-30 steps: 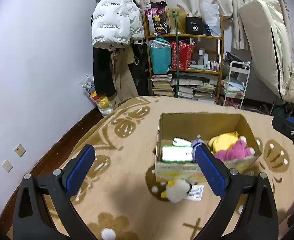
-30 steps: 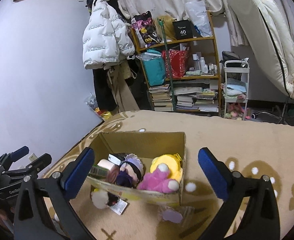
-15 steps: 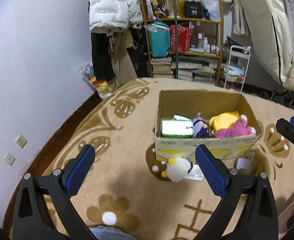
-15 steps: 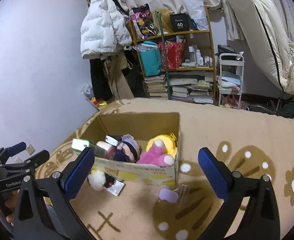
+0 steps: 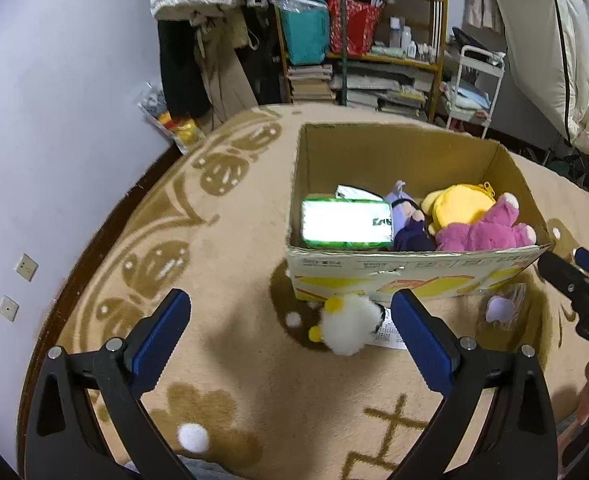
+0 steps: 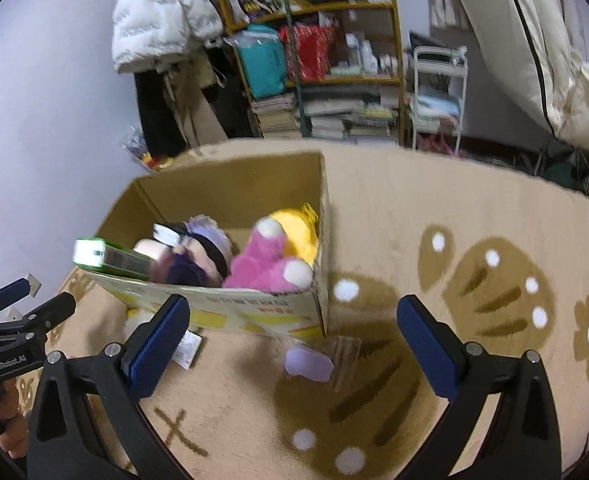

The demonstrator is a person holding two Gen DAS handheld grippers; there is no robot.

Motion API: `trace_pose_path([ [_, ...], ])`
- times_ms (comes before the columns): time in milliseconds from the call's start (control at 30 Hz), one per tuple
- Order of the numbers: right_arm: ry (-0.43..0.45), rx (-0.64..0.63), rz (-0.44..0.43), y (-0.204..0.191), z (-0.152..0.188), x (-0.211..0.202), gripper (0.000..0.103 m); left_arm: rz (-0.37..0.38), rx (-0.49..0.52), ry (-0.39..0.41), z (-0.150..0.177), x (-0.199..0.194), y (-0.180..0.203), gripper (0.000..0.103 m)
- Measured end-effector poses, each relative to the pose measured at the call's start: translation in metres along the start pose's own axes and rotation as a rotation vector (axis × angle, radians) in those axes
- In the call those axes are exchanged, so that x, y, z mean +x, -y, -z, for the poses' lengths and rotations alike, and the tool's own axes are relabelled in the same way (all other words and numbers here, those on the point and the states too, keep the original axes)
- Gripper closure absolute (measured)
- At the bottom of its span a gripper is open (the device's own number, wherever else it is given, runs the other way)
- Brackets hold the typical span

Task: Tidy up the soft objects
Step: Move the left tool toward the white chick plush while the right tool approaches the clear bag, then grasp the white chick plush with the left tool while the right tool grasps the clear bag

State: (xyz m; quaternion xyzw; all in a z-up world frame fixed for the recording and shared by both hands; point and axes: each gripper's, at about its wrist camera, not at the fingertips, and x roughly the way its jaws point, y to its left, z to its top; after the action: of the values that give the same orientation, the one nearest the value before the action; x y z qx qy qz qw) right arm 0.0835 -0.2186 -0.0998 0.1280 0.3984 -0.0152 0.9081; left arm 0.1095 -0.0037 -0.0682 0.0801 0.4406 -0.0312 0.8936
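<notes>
White plush (image 5: 348, 326) beside box (image 5: 414, 276), bagged toy (image 6: 310, 362) nearby

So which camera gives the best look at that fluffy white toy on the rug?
The left wrist view: the fluffy white toy lies whole before the cardboard box. In the right wrist view a finger of the hand-held gripper mostly hides it.

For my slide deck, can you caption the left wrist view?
Open left gripper hovers over white plush toy on the rug beside a cardboard box holding soft toys.
</notes>
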Motion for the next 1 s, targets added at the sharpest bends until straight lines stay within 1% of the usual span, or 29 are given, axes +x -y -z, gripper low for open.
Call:
trace_pose_path([
  [67, -0.025, 0.014, 0.0, 0.002, 0.0, 0.006, 0.0, 0.01, 0.003, -0.023, -0.002, 0.008, 0.002, 0.004],
  [300, -0.105, 0.043, 0.019, 0.008, 0.003, 0.028, 0.0, 0.008, 0.028, -0.068, -0.005, 0.029, 0.011, 0.004],
  [667, -0.212, 0.107, 0.038, 0.024, 0.009, 0.06, 0.0, -0.023, 0.133, -0.165, 0.002, 0.058, 0.034, 0.004],
  [833, -0.255, 0.122, 0.044, 0.028, 0.011, 0.071, 0.0, -0.036, 0.163, -0.184, 0.005, 0.067, 0.042, 0.004],
  [1000, -0.303, 0.111, 0.058, 0.026, 0.017, 0.082, 0.0, -0.051, 0.181, -0.209, 0.008, 0.077, 0.045, 0.004],
])
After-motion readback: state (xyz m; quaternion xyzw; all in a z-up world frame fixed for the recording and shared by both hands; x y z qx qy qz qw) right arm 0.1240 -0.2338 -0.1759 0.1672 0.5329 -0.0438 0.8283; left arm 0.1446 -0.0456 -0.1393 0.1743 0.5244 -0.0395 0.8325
